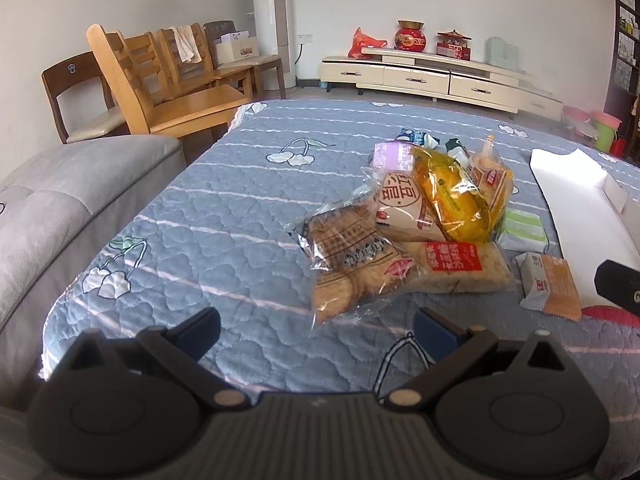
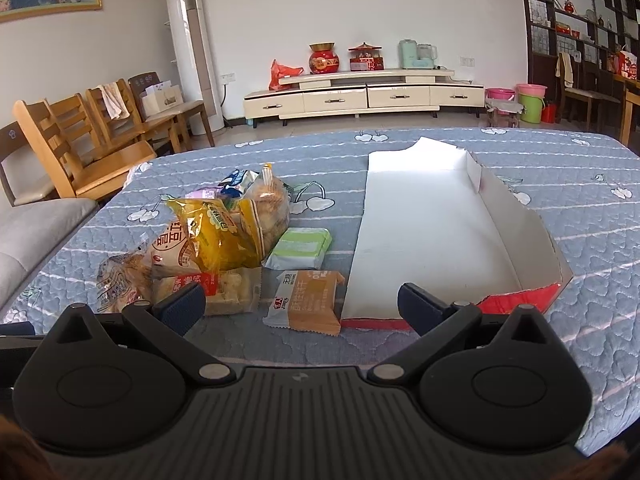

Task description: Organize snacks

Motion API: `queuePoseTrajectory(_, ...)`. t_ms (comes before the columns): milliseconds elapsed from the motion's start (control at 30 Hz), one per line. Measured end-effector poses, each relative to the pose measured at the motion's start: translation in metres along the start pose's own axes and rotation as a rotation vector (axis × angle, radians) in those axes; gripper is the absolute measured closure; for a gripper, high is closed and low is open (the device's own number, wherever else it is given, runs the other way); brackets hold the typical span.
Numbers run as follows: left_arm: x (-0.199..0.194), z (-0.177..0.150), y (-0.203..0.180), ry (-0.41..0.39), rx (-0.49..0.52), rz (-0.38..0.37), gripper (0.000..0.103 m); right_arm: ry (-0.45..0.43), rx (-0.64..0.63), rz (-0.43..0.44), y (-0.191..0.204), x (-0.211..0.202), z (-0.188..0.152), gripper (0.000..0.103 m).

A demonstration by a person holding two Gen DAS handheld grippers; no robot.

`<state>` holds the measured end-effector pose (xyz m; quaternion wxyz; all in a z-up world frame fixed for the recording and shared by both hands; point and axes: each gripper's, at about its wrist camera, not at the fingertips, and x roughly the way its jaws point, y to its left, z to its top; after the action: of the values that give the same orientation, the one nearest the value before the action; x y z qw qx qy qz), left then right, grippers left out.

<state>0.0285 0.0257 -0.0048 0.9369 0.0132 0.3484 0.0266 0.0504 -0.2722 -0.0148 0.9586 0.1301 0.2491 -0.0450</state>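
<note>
A heap of snack packets lies on the blue quilted cloth: a clear biscuit bag, a red-labelled rice cracker pack, a yellow bag and a white red-bean bun pack. An orange-and-white biscuit packet and a green packet lie apart, beside an open white cardboard box with red outer sides. My left gripper hovers open just short of the clear biscuit bag. My right gripper stands open, straddling the orange-and-white packet from the near side. Both grippers hold nothing.
A grey sofa borders the cloth on the left, with wooden chairs behind it. A cream TV cabinet stands against the far wall. The tip of the other gripper shows at the right edge of the left wrist view.
</note>
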Motion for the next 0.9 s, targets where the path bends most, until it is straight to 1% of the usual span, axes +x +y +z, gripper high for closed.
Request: queuePoseTrajectory(900, 0.0076, 0.0044, -0.0006, 0.0, -0.021, -0.014, 0.001, 0.031, -0.016, -0.007, 0.0057, 0.0095, -0.0008, 0.0)
